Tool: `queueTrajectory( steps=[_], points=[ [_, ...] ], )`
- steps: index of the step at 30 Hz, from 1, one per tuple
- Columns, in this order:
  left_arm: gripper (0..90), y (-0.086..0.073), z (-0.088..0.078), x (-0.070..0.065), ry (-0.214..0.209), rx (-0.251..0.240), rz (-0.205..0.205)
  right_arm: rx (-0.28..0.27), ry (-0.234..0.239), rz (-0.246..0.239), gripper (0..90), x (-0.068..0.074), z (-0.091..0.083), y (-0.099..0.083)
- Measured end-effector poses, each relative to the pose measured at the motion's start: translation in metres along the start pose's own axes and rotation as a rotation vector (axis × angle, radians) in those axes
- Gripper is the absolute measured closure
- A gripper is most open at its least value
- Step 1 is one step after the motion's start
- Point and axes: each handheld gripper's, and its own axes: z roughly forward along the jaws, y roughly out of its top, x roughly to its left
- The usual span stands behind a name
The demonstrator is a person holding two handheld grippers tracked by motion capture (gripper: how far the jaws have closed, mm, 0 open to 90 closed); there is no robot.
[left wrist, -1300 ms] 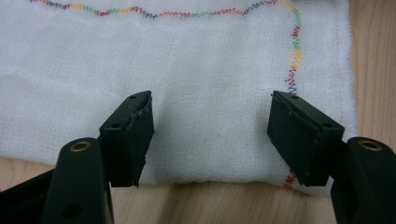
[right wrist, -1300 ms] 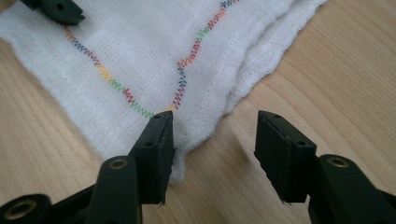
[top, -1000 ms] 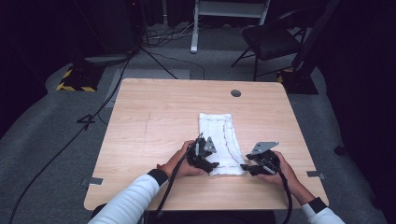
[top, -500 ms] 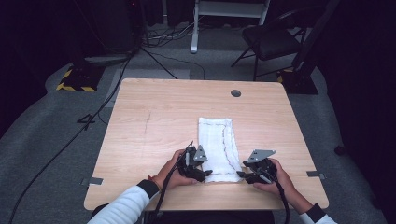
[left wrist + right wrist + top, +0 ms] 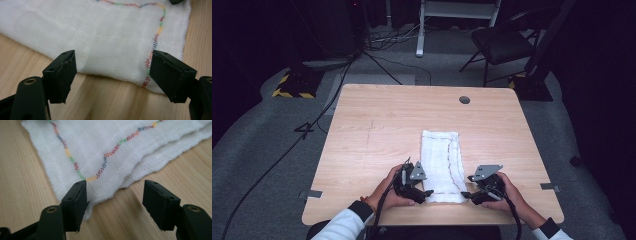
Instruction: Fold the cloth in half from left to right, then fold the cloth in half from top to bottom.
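Note:
A folded white cloth (image 5: 441, 165) with multicoloured zigzag stitching lies flat on the wooden table (image 5: 377, 125), its long side running away from me. My left gripper (image 5: 428, 192) is at the cloth's near left corner and my right gripper (image 5: 465, 194) at its near right corner. In the left gripper view the cloth (image 5: 100, 37) has its near edge between the jaws of the left gripper (image 5: 112, 58), which have just been opening and do not press on it. In the right gripper view the right gripper (image 5: 116, 186) has also just been opening, and the cloth's corner (image 5: 100, 152) lies loose beside its left jaw.
The table's near edge is just behind both hands. A round cable hole (image 5: 464, 100) sits at the far right of the tabletop. Beyond the table stand a black chair (image 5: 502, 45) and a white stand (image 5: 457, 20), with cables on the floor (image 5: 312, 130).
Both grippers moved toward the near table edge, drawing the cloth's near end with them so it lies longer. Their jaws then opened and let the cloth go.

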Motion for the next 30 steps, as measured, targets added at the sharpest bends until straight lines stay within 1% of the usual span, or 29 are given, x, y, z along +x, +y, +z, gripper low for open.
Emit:
queueTrajectory(
  steps=[1,2,3,4,5,6,8,9,10,11,12,13,14,15,16,17,18,19,20,21,22,23,24,25,26,27,28,29,30],
  points=[
    [20.9,0.001,-0.003,0.001,0.001,-0.007,0.001,-0.024,0.009,-0.012,35.4,0.0,-0.003,0.001],
    [20.3,0.003,-0.007,0.002,0.013,-0.017,0.007,-0.028,0.01,-0.018,35.1,0.0,-0.004,0.002],
    [20.3,0.003,-0.007,0.002,0.013,-0.017,0.007,-0.028,0.01,-0.018,35.1,0.0,-0.004,0.002],
    [20.2,0.004,-0.011,0.004,0.022,-0.033,-0.004,-0.049,0.006,-0.02,34.7,-0.001,-0.008,0.003],
    [20.2,0.004,-0.011,0.004,0.022,-0.033,-0.004,-0.058,-0.001,-0.02,34.7,-0.002,-0.01,0.004],
    [20.2,0.005,-0.014,0.008,0.031,-0.042,-0.011,-0.066,-0.008,-0.024,35.0,-0.003,-0.012,0.004],
    [20.1,0.007,-0.016,0.014,0.035,-0.049,-0.024,-0.08,-0.028,-0.017,37.9,-0.008,-0.016,0.005],
    [20.1,0.007,-0.016,0.014,0.035,-0.049,-0.024,-0.086,-0.034,-0.006,39.7,-0.011,-0.018,0.005],
    [20.1,0.008,-0.017,0.02,0.04,-0.046,-0.039,-0.093,-0.038,0.001,41.2,-0.015,-0.019,0.005],
    [20.1,0.009,-0.018,0.024,0.041,-0.05,-0.043,-0.102,-0.053,0.004,42.4,-0.018,-0.02,0.006],
    [20.1,0.009,-0.018,0.024,0.041,-0.05,-0.043,-0.102,-0.053,0.004,42.4,-0.018,-0.02,0.006],
    [20.2,0.013,-0.019,0.031,0.049,-0.055,-0.051,-0.117,-0.095,0.019,44.3,-0.029,-0.022,0.009],
    [20.1,0.013,-0.019,0.031,0.049,-0.055,-0.051,-0.122,-0.102,0.03,44.7,-0.034,-0.023,0.011],
    [20.1,0.017,-0.019,0.039,0.054,-0.068,-0.058,-0.132,-0.114,0.039,45.0,-0.039,-0.023,0.012],
    [20.3,0.02,-0.019,0.045,0.038,-0.075,-0.065,-0.138,-0.129,0.053,45.0,-0.044,-0.024,0.014],
    [20.4,0.02,-0.019,0.045,0.038,-0.075,-0.065,-0.15,-0.14,0.067,44.8,-0.05,-0.024,0.016],
    [20.4,0.021,-0.018,0.05,0.03,-0.087,-0.087,-0.15,-0.14,0.067,44.8,-0.05,-0.024,0.016],
    [21.2,0.023,-0.017,0.055,0.05,-0.094,-0.089,-0.173,-0.167,0.082,44.1,-0.061,-0.024,0.02],
    [21.2,0.025,-0.016,0.059,0.062,-0.088,-0.092,-0.173,-0.167,0.082,44.1,-0.061,-0.024,0.02],
    [21.3,0.027,-0.014,0.063,0.067,-0.081,-0.099,-0.174,-0.173,0.087,44.0,-0.064,-0.023,0.022],
    [21.2,0.03,-0.011,0.071,0.106,-0.077,-0.091,-0.171,-0.187,0.081,43.8,-0.072,-0.02,0.028],
    [21.7,0.03,-0.011,0.071,0.106,-0.077,-0.091,-0.171,-0.187,0.081,43.8,-0.072,-0.02,0.028],
    [21.7,0.032,-0.008,0.074,0.13,-0.075,-0.09,-0.168,-0.196,0.08,43.8,-0.075,-0.018,0.031],
    [21.3,0.034,-0.006,0.078,0.123,-0.064,-0.093,-0.169,-0.203,0.086,43.9,-0.082,-0.015,0.038],
    [21.5,0.037,-0.003,0.085,0.138,-0.063,-0.101,-0.167,-0.209,0.085,43.9,-0.084,-0.014,0.041],
    [22.4,0.037,-0.003,0.085,0.138,-0.063,-0.101,-0.167,-0.209,0.085,43.9,-0.084,-0.014,0.041],
    [22.9,0.041,0.002,0.092,0.153,-0.058,-0.097,-0.176,-0.199,0.095,44.3,-0.09,-0.011,0.048],
    [22.7,0.043,0.005,0.097,0.16,-0.053,-0.105,-0.174,-0.192,0.102,44.1,-0.092,-0.009,0.051],
    [22.8,0.045,0.008,0.101,0.17,-0.051,-0.106,-0.164,-0.197,0.098,44.1,-0.094,-0.007,0.055]
  ],
)
